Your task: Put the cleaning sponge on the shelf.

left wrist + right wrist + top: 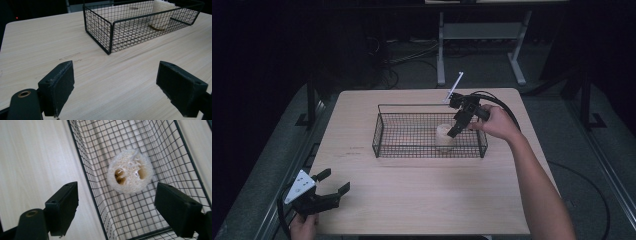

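A black wire basket stands on the wooden table. Inside it, near its right end, a pale loofah piece stands upright; from above its holes show. My right gripper hovers over the basket's right end, open, jaws wide apart above the loofah, nothing held. My left gripper rests low at the table's front left corner, open and empty. From there the basket and the loofah lie ahead.
The basket's wire walls rise around the loofah. Bare tabletop stretches between the left gripper and the basket. Behind the table stands a white desk frame on a dark floor with cables.
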The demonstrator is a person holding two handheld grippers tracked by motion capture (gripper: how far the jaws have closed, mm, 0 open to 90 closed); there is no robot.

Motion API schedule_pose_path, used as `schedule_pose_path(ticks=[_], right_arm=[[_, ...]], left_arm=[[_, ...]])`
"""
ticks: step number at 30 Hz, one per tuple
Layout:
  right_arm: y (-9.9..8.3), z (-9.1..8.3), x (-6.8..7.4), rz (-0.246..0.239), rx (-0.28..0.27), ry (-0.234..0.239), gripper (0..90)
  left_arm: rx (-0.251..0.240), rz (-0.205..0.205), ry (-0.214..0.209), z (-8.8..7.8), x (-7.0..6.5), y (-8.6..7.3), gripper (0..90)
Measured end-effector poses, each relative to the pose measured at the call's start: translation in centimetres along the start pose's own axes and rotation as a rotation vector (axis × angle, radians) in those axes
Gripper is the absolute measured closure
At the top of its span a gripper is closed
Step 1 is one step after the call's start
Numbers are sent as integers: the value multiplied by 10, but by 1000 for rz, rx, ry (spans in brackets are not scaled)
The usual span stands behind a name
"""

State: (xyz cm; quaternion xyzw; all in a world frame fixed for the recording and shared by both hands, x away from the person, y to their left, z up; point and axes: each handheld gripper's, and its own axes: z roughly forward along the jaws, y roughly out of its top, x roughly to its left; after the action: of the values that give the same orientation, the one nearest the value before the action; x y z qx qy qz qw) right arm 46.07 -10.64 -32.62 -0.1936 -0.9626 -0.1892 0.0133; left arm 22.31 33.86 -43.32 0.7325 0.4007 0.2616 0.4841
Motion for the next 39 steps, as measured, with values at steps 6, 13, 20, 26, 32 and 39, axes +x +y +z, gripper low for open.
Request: schedule_pose_path(ticks=[6,13,20,26,32,39], right_arm=[[-6,-1,5,-8,-11,9,187],[-9,-1,10,-13,1,13,184],[-11,-2,14,-24,-6,18,184],[-17,-4,18,-28,-10,22,184],[-24,-6,21,-27,-8,22,185],[-34,-8,25,-21,-21,29,185]], left_arm=[[3,4,-2,0,0,0,141],[2,1,0,0,0,0,141],[3,3,0,0,0,0,141],[3,3,0,0,0,0,141],[3,5,0,0,-1,0,141],[3,4,1,0,-1,0,141]])
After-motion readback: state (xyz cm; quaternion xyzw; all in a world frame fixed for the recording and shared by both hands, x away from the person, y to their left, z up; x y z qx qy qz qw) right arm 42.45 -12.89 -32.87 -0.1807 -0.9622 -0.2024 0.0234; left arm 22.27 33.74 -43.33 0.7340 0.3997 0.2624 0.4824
